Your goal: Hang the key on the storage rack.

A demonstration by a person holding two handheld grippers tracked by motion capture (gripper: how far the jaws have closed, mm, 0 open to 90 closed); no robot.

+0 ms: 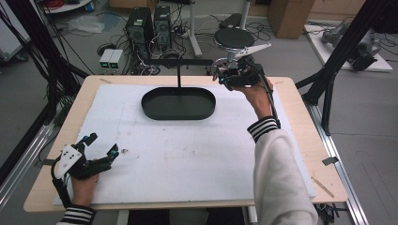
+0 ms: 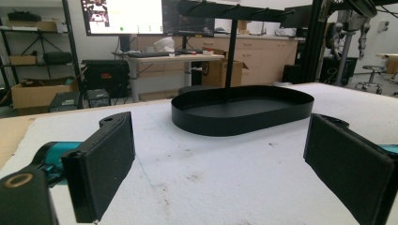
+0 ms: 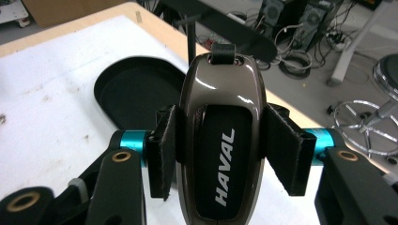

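Right tongs [image 3: 218, 154] clamp a glossy brown key fob [image 3: 219, 140] by its sides, pads pressing both edges; the black inset reads HAVAL, a small strap loop at its far end. In the high view the right tongs [image 1: 224, 75] hang above the far edge of the surface [image 1: 300, 140], just right of the black oval tray [image 1: 178, 104]. Left tongs [image 1: 101, 145] rest wide and hold nothing at the near left corner of the white mat [image 1: 187, 154], facing the tray [image 2: 241, 110] with its upright post [image 2: 230, 56].
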